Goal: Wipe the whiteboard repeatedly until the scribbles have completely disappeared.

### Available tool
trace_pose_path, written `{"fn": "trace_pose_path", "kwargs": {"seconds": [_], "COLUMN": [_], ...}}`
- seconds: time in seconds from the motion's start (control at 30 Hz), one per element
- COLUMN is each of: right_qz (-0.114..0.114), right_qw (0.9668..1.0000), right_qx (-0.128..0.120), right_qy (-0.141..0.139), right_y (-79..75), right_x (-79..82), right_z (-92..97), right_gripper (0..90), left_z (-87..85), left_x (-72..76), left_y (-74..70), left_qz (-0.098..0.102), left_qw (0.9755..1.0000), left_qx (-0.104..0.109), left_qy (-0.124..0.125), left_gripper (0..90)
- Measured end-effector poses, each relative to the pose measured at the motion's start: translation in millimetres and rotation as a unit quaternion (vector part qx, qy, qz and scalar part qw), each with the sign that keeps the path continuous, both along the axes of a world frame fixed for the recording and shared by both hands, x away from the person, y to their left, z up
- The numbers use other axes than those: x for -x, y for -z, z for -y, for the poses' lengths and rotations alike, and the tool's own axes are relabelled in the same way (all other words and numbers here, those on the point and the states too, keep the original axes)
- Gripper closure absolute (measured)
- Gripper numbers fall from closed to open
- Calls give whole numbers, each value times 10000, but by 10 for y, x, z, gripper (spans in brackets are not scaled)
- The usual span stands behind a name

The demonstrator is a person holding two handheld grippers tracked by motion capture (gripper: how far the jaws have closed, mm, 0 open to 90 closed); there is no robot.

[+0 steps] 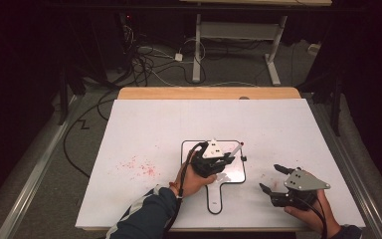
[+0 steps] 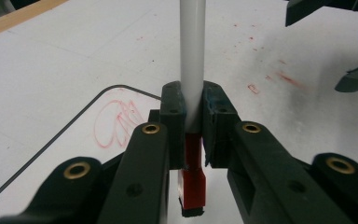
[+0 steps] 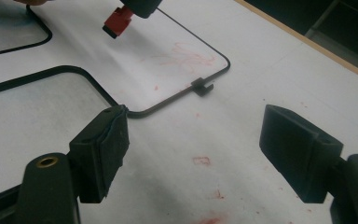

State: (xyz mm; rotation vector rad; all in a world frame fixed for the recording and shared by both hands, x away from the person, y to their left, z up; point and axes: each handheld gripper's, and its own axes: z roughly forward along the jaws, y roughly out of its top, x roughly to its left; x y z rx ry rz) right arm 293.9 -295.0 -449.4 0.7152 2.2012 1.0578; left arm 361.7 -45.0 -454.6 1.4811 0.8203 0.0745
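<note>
A small whiteboard with a black rim and a handle lies at the table's middle, with a red scribble on it. My left gripper hovers over the board, shut on a white marker whose far end points up and to the right. In the left gripper view the white barrel runs away between the shut jaws, and its red end sticks out toward the camera. My right gripper rests right of the board's handle, open and holding nothing. The right gripper faces the board's corner.
Red marker smudges stain the white table sheet left of the board, and more lie between the right jaws. A small black clip sits on the board's rim. The table's wooden far edge meets a floor with cables.
</note>
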Motion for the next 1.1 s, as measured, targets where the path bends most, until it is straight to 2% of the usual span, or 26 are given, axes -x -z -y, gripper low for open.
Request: {"fn": "trace_pose_path", "kwargs": {"seconds": [0.3,0.43,0.5,0.57,0.83,0.97,1.0,1.07,1.1], "right_qz": [-61,-37,-80,-173,-276,-437,-473,-652,-694], "right_qw": [9998,9994,9986,9970,9933,9875,9868,9839,9842], "right_qx": [-160,-351,-521,-713,-957,-1265,-1290,-1386,-1368], "right_qy": [62,43,-62,-232,-578,-835,-853,-924,-880], "right_y": [-12,-65,-101,-138,-266,-360,-384,-418,-431], "right_x": [-50,-67,-83,-107,-174,-253,-275,-336,-368], "right_z": [-25,-52,-66,-85,-273,-437,-482,-568,-607], "right_gripper": [254,282,279,279,324,360,368,412,433], "left_z": [-118,-150,-170,-189,-216,-168,-154,-139,-129], "left_x": [57,119,160,198,285,309,319,339,350], "left_y": [-17,-52,-83,-105,-114,-91,-84,-82,-78], "left_qz": [55,85,116,124,101,135,182,206,216], "left_qw": [10000,9999,9997,9996,9989,9987,9988,9988,9988], "left_qx": [6,131,204,252,443,473,428,416,394], "left_qy": [0,25,58,59,62,154,154,177,187], "left_gripper": [784,783,783,783,783,782,782,782,782]}}
